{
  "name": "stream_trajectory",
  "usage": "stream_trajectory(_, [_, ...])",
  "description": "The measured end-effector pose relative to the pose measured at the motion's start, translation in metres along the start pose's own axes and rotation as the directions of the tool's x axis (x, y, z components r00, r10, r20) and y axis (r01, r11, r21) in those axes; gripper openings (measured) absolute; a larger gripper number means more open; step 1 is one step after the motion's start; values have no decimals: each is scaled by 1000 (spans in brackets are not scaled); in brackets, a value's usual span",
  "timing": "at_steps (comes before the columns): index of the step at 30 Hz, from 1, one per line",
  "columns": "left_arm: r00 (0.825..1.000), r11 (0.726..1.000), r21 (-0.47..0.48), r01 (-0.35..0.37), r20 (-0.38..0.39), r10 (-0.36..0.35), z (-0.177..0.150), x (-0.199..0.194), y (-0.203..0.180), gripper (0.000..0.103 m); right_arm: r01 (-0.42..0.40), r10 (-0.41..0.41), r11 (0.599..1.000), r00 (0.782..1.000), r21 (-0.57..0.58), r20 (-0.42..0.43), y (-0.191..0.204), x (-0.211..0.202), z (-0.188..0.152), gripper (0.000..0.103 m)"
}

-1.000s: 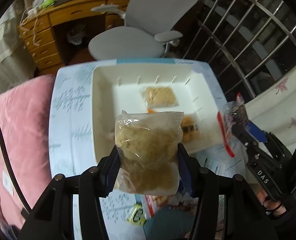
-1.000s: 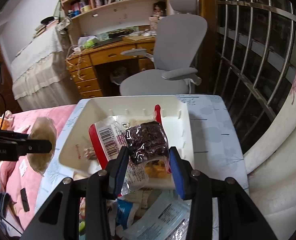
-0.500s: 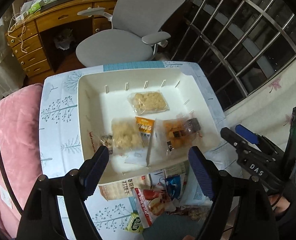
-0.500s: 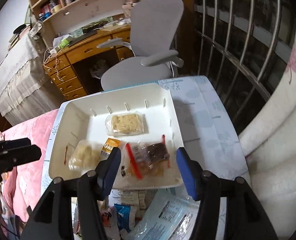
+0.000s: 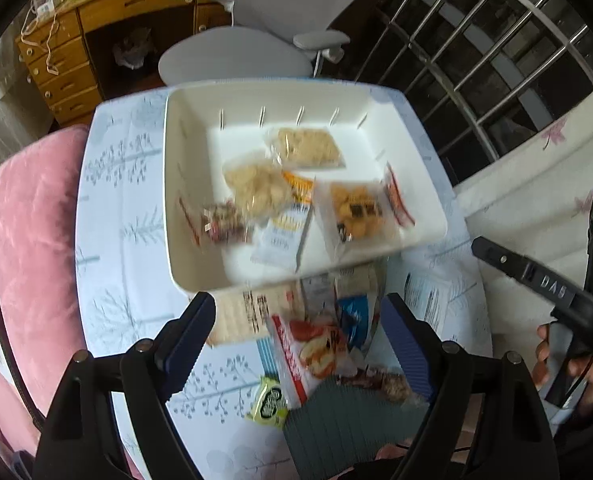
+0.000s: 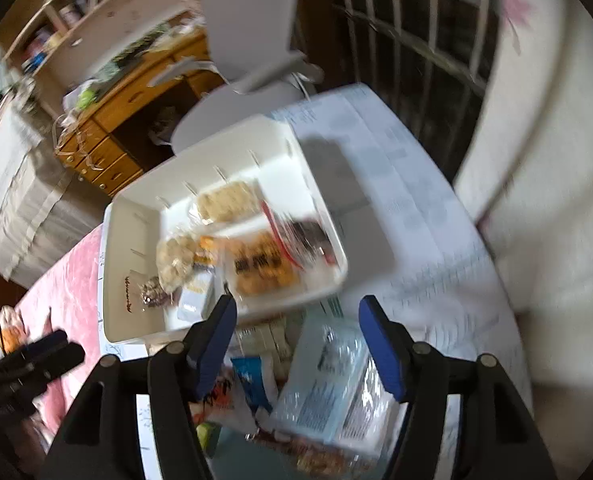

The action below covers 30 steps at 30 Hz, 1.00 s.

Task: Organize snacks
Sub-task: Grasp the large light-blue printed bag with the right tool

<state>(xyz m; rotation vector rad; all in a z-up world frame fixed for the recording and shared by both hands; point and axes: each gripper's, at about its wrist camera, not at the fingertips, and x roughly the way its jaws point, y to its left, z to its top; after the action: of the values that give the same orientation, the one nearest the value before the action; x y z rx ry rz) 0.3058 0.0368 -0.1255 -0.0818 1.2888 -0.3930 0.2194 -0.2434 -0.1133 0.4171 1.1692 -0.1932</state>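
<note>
A white tray (image 5: 412, 152) sits on a tree-patterned tablecloth (image 5: 116, 216). Inside the tray lie several clear snack packets: a pale cracker packet (image 5: 308, 148) near its far wall, a puffy beige one (image 5: 256, 188) at centre, and an orange-and-dark one (image 5: 356, 212), somewhat blurred. The left gripper (image 5: 300, 328), fingers spread wide and empty, hangs over loose packets just beside the tray's near edge.

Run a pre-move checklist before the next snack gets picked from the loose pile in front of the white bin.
1. Left tool open and empty: ok.
2. Right tool open and empty: ok.
3. Snacks left outside the white bin: ok, a red-edged packet lies between the left tool's fingers.
4. Free floor in the bin: ok, near its left wall.
5. Clear-wrapped pack below the right tool, graspable: cannot tell, blurred.
</note>
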Motion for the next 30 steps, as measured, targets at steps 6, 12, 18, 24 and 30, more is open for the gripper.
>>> stream_trajectory(6, [997,999,-41,-9,-78,6,-21,21,11,88,28,-11,987,994,156,-107,-26,17,-15,77])
stream_trajectory(12, [989,995,-86,54,-130,-65,-39,45,21,90,72,-5,953,974,293,-226,-43,44,-37,89])
stream_trajectory(18, [975,986,-117,116,-177,-136,-44,66,23,92,125,-6,918,953,375,-303,-50,65,-57,96])
stream_trajectory(24, [965,979,-149,142,-198,-170,-48,85,24,92,157,5,897,931,413,-366,-46,87,-79,102])
stream_trajectory(30, [955,967,-199,159,-218,-202,-47,103,32,91,206,8,851,915,483,-404,-49,107,-94,102])
